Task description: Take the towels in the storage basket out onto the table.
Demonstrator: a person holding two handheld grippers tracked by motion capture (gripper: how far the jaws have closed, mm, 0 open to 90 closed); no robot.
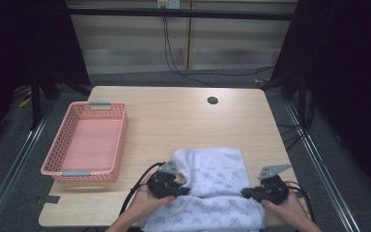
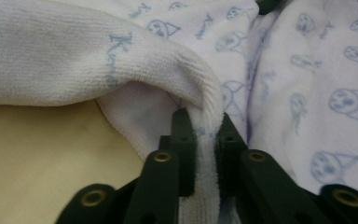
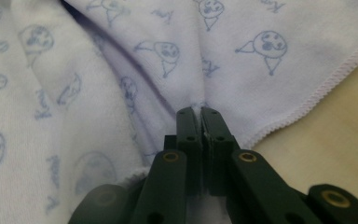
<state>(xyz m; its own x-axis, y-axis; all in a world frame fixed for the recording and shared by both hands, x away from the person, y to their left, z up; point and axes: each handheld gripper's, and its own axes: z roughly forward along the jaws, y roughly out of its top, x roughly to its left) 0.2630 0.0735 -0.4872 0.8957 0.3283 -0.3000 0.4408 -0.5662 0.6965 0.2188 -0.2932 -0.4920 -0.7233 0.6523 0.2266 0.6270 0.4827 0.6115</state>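
White terry towel lies on our desk; our left gripper clamps its folded edge, our right gripper pinches thin cloth.

Soft terry cloth towel (printed), matt wood table.

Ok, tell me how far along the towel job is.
Done: both grips are made. The left hand-held gripper pinches a thick fold of the towel, the right hand-held gripper a thinner layer at its other side. In hand: the towel lies rumpled, part-folded. Left: probably finishing the fold and moving it to the empty pink basket.
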